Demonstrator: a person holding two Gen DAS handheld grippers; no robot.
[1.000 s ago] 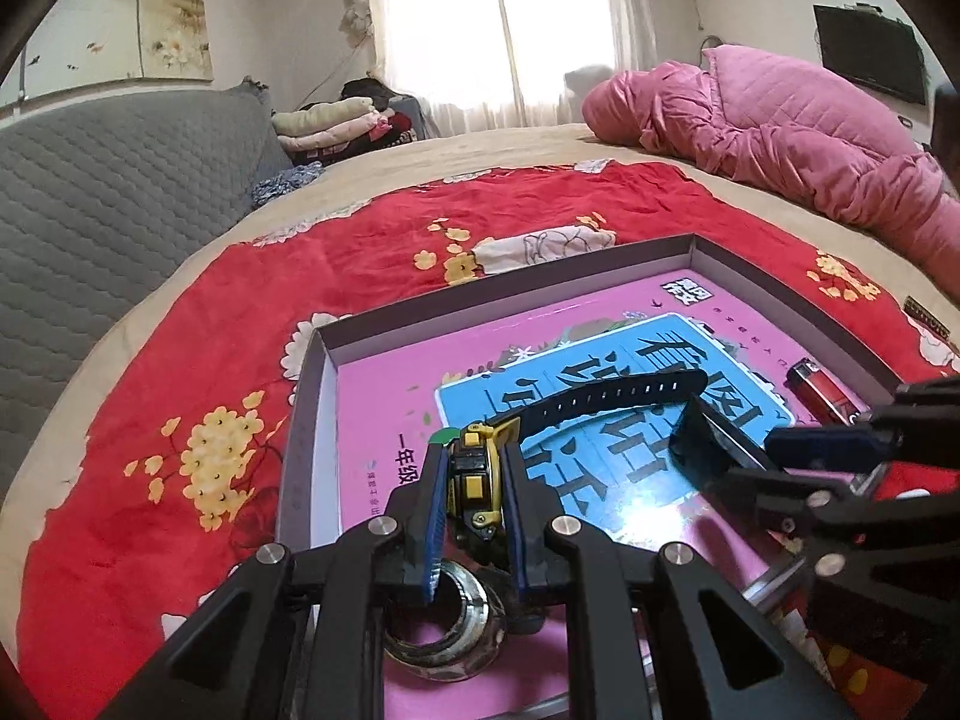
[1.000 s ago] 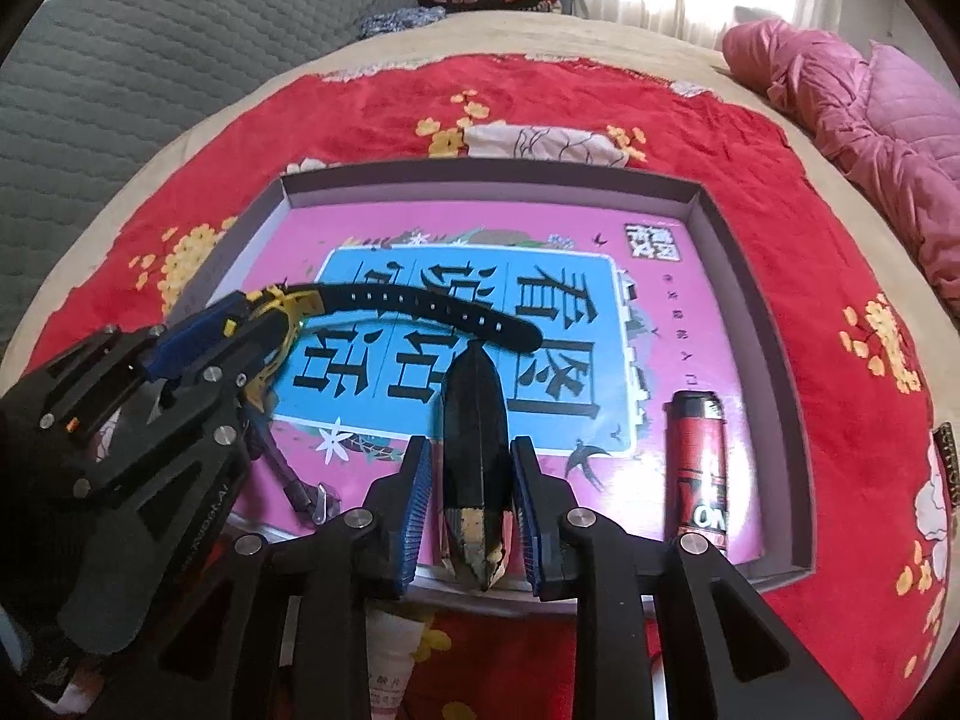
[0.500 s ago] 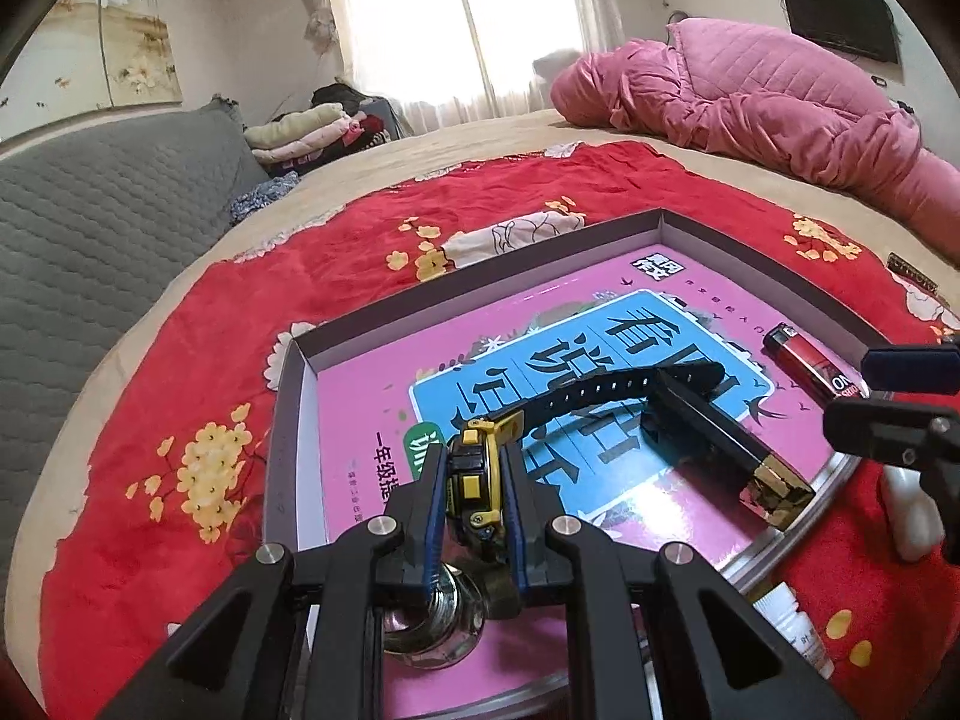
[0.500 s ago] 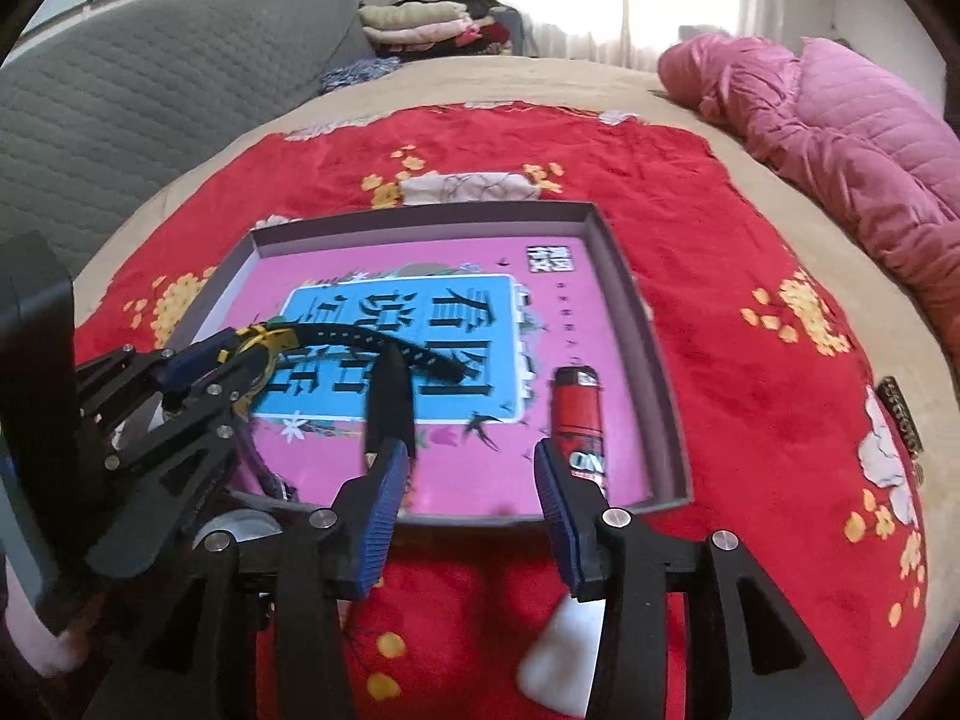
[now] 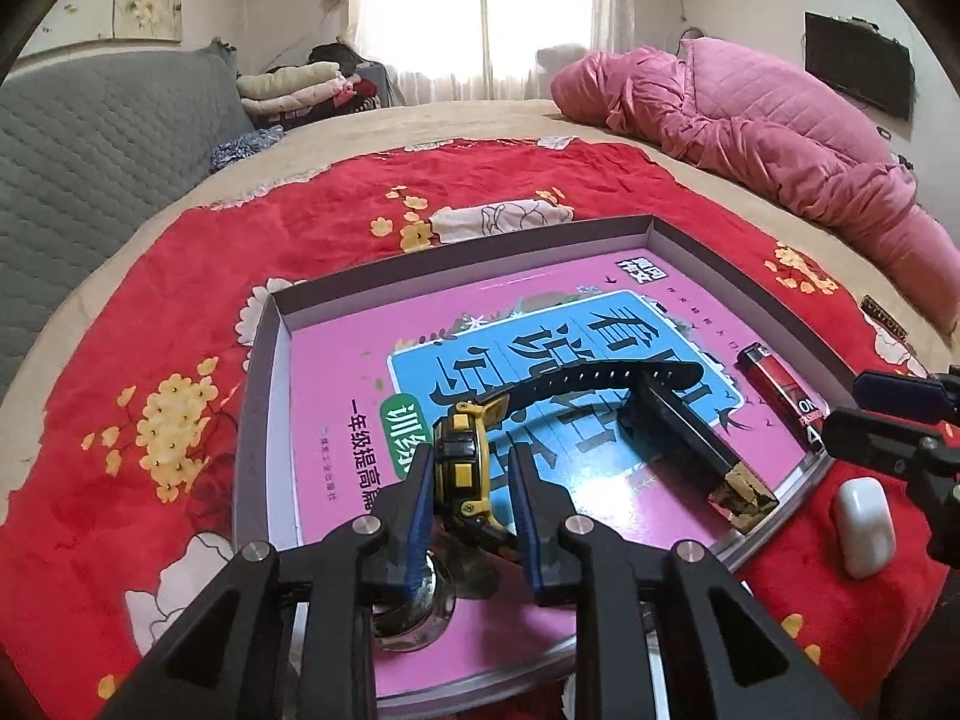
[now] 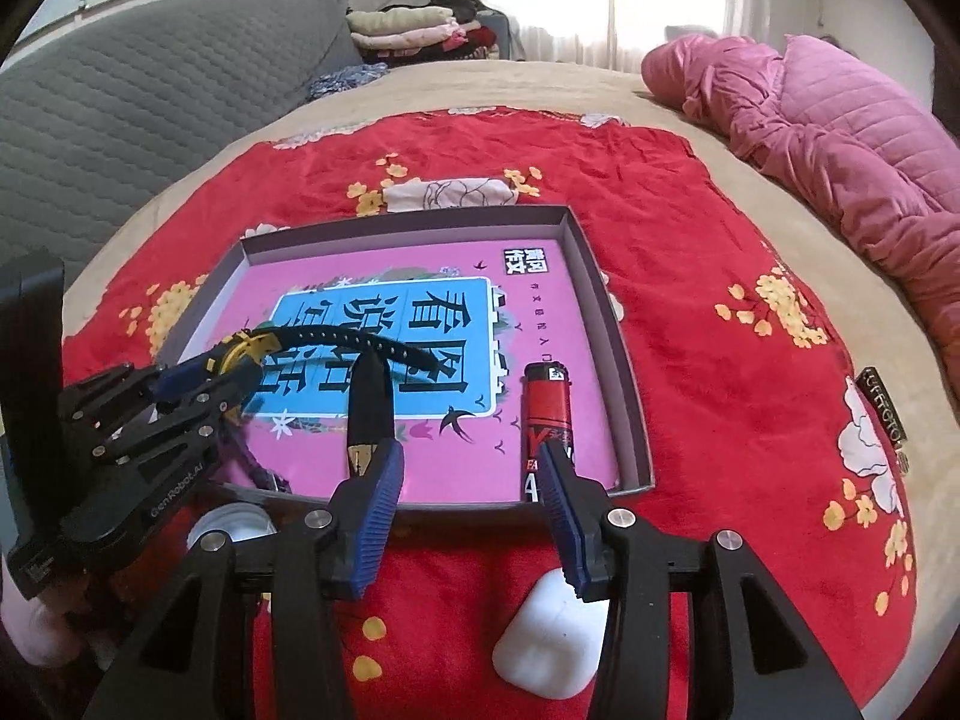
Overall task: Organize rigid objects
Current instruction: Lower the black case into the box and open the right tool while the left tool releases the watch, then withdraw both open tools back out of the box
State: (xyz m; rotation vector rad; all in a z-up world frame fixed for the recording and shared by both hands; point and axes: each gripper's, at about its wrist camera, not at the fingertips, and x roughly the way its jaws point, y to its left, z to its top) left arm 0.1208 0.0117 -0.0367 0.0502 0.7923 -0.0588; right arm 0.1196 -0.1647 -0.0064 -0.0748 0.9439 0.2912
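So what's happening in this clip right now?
A person is sorting small items into a shallow tray on a red bedspread. The left tongs sit around a yellow-and-black watch in the tray, whether gripping or just released is unclear. The right tongs hang open above a white case outside it. A black clip and red lighter lie inside.

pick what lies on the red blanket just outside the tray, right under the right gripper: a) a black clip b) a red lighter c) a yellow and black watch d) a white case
d: the right wrist view shows the white case on the red blanket below the open right gripper, while the lighter, watch and black clip are all inside the tray.
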